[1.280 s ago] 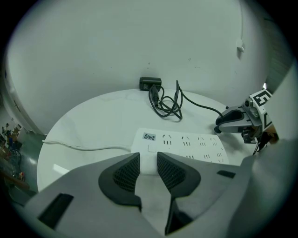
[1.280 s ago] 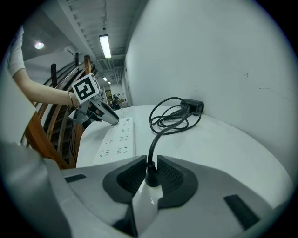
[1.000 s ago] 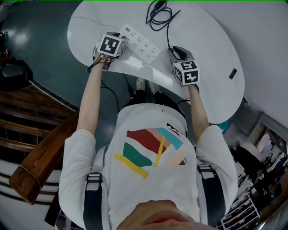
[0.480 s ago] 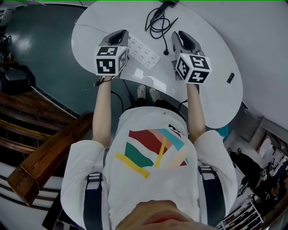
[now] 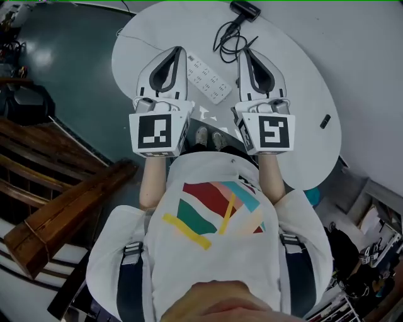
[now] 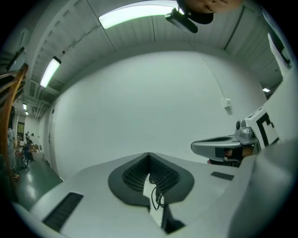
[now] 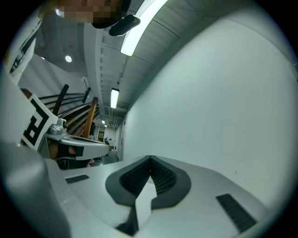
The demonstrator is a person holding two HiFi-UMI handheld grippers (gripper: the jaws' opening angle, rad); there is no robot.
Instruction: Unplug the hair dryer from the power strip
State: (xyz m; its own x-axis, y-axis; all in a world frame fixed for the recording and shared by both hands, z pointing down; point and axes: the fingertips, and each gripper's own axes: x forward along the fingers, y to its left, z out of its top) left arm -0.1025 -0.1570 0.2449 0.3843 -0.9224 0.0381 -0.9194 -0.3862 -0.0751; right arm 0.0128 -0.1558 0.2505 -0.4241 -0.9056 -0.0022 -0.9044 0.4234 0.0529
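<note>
A white power strip lies on the white rounded table, seen between my two raised grippers. The black hair dryer rests at the table's far edge, its black cord coiled beside the strip; the plug is hidden from me. My left gripper is held level above the table's left part, shut with nothing in it. My right gripper is level beside it, also shut and empty. In the left gripper view a bit of cord shows below the closed tips.
A small black object lies on the table's right side. A wooden stair rail runs along the left over the dark floor. Both gripper views face a plain white wall; each shows the other gripper alongside.
Both grippers have lifted off the table and come up toward the head camera, tilting from pointing down to level. They now hover side by side over the power strip with jaws closed.
</note>
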